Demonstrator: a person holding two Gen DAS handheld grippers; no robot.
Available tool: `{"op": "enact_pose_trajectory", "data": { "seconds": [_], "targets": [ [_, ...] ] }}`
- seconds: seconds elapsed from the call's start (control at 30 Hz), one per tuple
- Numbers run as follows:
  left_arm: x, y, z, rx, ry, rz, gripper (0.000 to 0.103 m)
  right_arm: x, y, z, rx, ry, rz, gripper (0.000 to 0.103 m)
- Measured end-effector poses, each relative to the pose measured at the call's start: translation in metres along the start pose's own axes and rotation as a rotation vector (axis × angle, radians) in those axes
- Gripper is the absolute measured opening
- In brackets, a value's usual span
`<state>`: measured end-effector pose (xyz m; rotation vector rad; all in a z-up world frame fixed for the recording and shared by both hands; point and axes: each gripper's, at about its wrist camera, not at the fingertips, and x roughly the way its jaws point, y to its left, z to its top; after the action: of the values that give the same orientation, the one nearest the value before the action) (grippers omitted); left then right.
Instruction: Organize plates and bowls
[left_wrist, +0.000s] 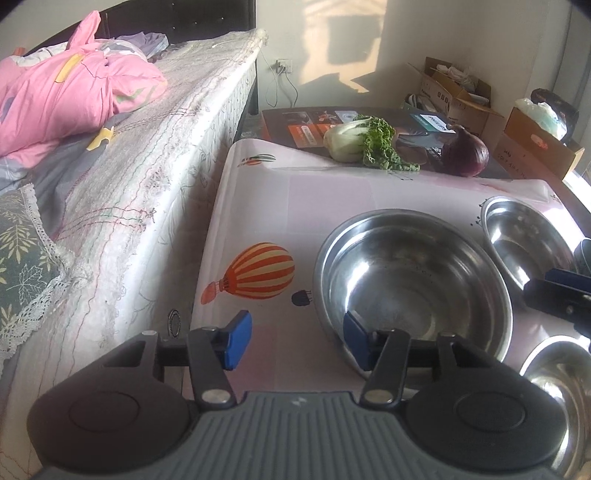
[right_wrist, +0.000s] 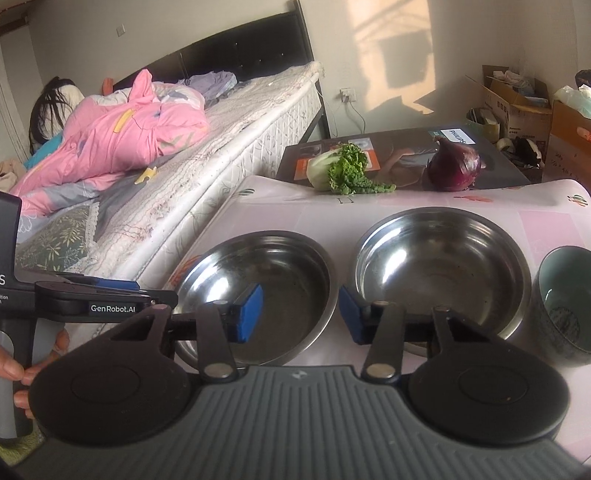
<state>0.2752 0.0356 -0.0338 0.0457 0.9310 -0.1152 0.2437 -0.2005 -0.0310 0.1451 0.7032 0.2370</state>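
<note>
On the balloon-print tablecloth (left_wrist: 258, 206), steel bowl's (left_wrist: 413, 280) near rim between the open left claw (left_wrist: 295, 339).

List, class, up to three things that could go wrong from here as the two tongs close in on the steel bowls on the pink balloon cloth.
1. The left tongs straddle the near rim of the big steel bowl; a thin, slick rim might slip or tip.
2. The right tongs sit between two bowls; the right-hand bowl could knock the teal cup beside it.
3. The cloth might drag.
</note>
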Motion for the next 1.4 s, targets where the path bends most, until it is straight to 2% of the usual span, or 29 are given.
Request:
{"op": "enact_pose_trajectory", "data": {
  "seconds": [0.2, 0.4, 0.57, 0.93, 1.17, 1.3, 1.37, 1.4],
  "targets": [
    [0.018, -0.013, 0.002, 0.038, 0.053, 0.011, 0.042, 0.021, -0.008, 0.0, -0.008, 0.067, -0.012, 0.033],
    [0.024, -0.018, -0.001, 0.065, 0.082, 0.034, 0.041, 0.042, -0.008, -0.004, -0.042, 0.144, 0.003, 0.026],
    [0.022, -0.009, -0.007, 0.055, 0.111, 0.011, 0.041, 0.049, -0.008, -0.006, -0.057, 0.186, 0.046, 0.023],
    [0.006, 0.022, -0.028, -0.023, 0.133, -0.024, 0.042, 0.04, 0.017, -0.013, -0.13, 0.222, 0.13, 0.023],
    [0.001, 0.026, -0.025, -0.051, 0.081, -0.054, 0.042, 0.038, 0.013, -0.005, -0.129, 0.187, 0.098, 0.023],
    [0.006, 0.023, -0.019, -0.057, 0.082, -0.031, 0.042, 0.047, 0.011, 0.002, -0.114, 0.176, 0.092, 0.023],
    [0.011, 0.024, -0.017, -0.083, 0.102, -0.039, 0.039, 0.052, 0.011, 0.003, -0.109, 0.177, 0.096, 0.023],
    [0.013, 0.025, -0.017, -0.098, 0.115, -0.047, 0.03, 0.053, 0.012, 0.003, -0.107, 0.179, 0.1, 0.023]
  ]
}}
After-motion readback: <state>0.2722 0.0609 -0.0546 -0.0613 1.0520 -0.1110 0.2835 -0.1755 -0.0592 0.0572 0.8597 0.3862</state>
